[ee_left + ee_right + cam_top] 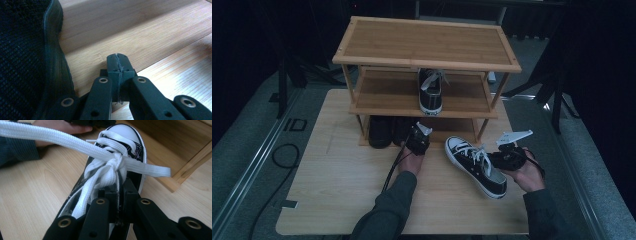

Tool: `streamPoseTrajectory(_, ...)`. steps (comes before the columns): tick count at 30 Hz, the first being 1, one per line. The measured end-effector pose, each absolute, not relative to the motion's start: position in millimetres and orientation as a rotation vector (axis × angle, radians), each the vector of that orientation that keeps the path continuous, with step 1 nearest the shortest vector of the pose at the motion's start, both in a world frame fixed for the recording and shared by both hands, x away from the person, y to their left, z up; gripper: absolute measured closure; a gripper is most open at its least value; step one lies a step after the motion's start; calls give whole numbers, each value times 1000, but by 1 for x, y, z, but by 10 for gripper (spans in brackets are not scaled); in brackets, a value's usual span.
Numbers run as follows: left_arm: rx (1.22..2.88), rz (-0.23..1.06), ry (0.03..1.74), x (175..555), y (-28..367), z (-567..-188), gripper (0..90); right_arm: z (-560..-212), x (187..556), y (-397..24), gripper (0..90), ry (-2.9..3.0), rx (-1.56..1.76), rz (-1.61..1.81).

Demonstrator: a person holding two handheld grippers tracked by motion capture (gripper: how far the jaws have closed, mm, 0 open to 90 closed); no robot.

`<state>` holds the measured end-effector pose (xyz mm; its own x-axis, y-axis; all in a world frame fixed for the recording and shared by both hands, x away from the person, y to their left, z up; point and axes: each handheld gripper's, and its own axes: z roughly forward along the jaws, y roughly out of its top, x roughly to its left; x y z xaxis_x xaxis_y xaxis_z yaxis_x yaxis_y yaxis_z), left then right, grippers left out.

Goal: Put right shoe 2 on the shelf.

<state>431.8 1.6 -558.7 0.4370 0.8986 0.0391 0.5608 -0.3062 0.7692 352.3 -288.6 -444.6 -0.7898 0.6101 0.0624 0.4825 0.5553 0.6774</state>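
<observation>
Sneaker (475, 165) on table — right tool (119, 185) pinching its tongue | left tool (119, 62) pressed together

Only the large dark letters "ID" can be read, on the grey floor (247, 150) left of the table (337, 185).

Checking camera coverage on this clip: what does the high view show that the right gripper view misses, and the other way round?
High view: the whole bamboo shoe rack, a sneaker on its middle shelf, black shoes at the bottom, and the left gripper beside them.

Right gripper view: the right gripper, jaws shut on the sneaker's opening edge just below the lace knot.

Both: the black-and-white sneaker on the table, the wooden table and the person's left hand.
</observation>
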Motion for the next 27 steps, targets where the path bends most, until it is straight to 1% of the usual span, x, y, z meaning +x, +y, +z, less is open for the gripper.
streamPoseTrajectory(15, 1999, 624, 1223, 432, 2, -559, 897, -421, 361, -279, 860, 2654, 809, 1072)
streamPoseTrajectory(27, 1998, 626, 1224, 432, 2, -559, 897, -403, 369, -282, 861, 2662, 755, 1060)
